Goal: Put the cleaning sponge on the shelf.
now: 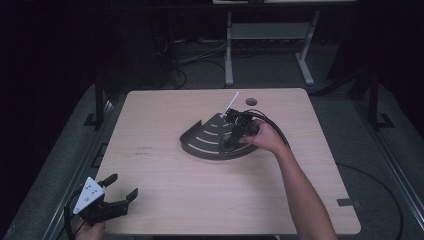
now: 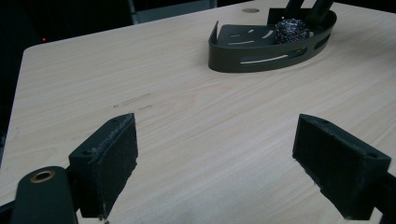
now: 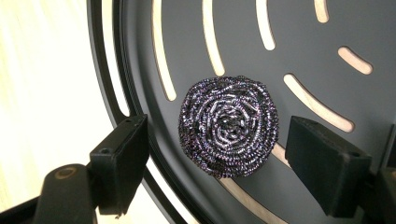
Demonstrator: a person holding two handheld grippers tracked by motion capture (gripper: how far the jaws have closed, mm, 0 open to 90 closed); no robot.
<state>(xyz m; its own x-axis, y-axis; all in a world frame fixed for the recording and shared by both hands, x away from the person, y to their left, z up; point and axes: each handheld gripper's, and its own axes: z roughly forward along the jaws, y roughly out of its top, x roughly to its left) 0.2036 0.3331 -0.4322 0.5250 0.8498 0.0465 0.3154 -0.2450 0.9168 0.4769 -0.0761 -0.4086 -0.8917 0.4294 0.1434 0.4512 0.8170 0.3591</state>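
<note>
Probably light and springy, the steel-wool scourer (image 3: 228, 126) in the slotted tray (image 3: 299, 42) wants a squeeze across its middle — the right gripper (image 3: 215, 163) hangs spread around it, the left gripper (image 2: 215, 158) spread well away.

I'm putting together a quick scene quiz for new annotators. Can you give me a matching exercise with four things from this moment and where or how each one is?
Things:
1. steel wool scourer
2. dark slotted tray
3. left hand-held gripper
4. right hand-held gripper

Places or states:
A. open, at the table's near left corner, over bare wood
B. lying in the tray, between two open jaws
C. resting on the wooden table, near its middle
D. open, reaching down into the tray, jaws either side of the scourer

Pairs: 1-B, 2-C, 3-A, 4-D
</note>
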